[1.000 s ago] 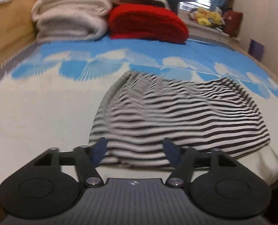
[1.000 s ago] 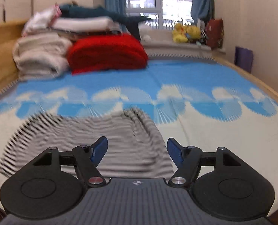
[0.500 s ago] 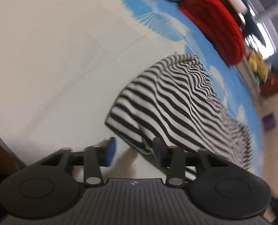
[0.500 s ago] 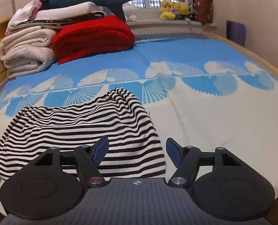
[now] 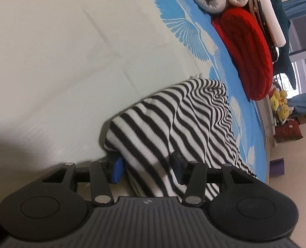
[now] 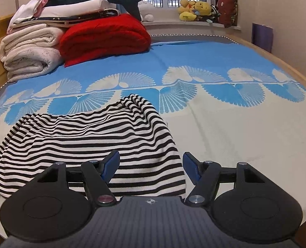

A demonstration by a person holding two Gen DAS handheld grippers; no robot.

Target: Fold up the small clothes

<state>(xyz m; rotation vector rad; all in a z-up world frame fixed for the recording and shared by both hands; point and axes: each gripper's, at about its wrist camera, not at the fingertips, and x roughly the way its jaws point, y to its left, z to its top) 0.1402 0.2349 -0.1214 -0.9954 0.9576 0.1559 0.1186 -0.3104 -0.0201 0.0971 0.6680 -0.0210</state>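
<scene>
Black-and-white striped knit garment (image 5: 186, 124) soft, light, floppy. My left claw (image 5: 147, 168) half-open astride its corner, unpinched; right claw (image 6: 150, 166) wide, empty. I'd take corners.

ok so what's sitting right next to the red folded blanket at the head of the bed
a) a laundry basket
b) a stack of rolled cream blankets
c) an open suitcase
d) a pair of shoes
b: in the right wrist view the red blanket lies against a stack of rolled cream blankets on its left.
</scene>
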